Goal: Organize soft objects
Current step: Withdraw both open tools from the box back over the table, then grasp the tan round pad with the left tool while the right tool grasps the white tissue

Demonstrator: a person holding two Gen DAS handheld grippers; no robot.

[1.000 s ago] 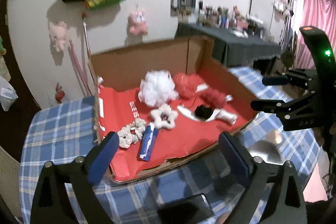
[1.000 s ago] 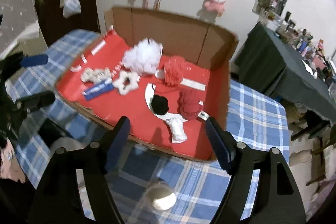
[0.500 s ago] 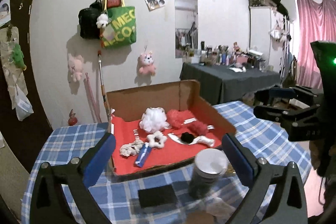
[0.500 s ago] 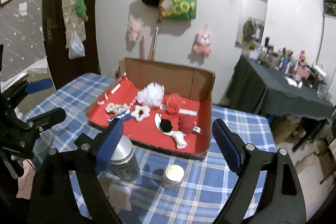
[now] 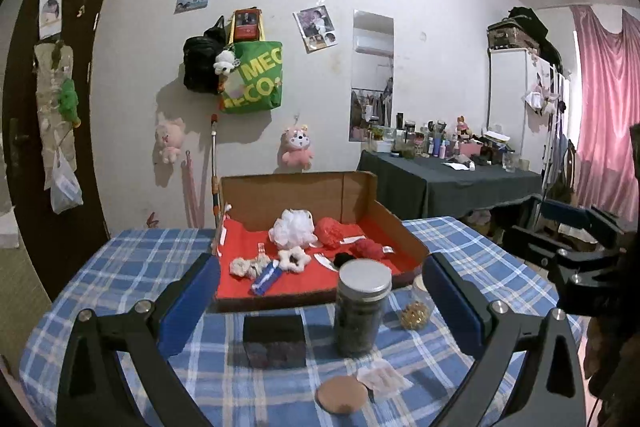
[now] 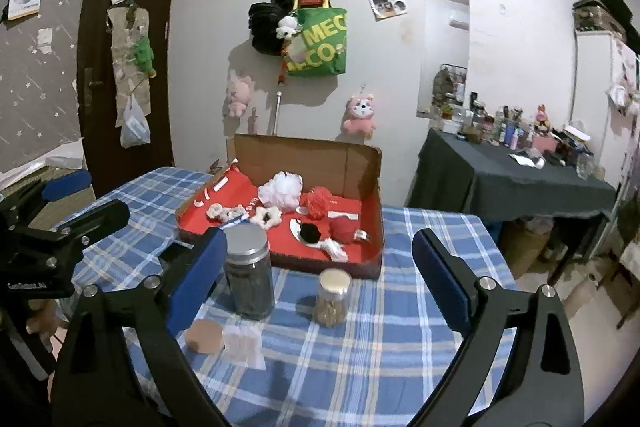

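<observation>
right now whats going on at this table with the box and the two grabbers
A person holds a two-finger tool in each hand over a blue checked tablecloth. Both the left tool and the right tool are open and hold nothing; the right tool's jaws have just been opening. The soft things, a white pouf, red poufs and scrunchies, lie in the red-lined cardboard box. Two lidded jars stand in front of the box, untouched.

cardboard box (image 5: 320, 191) (matt), checked cloth tablecloth (image 5: 120, 267), glass jar (image 5: 362, 311), brushed-metal lid.
</observation>
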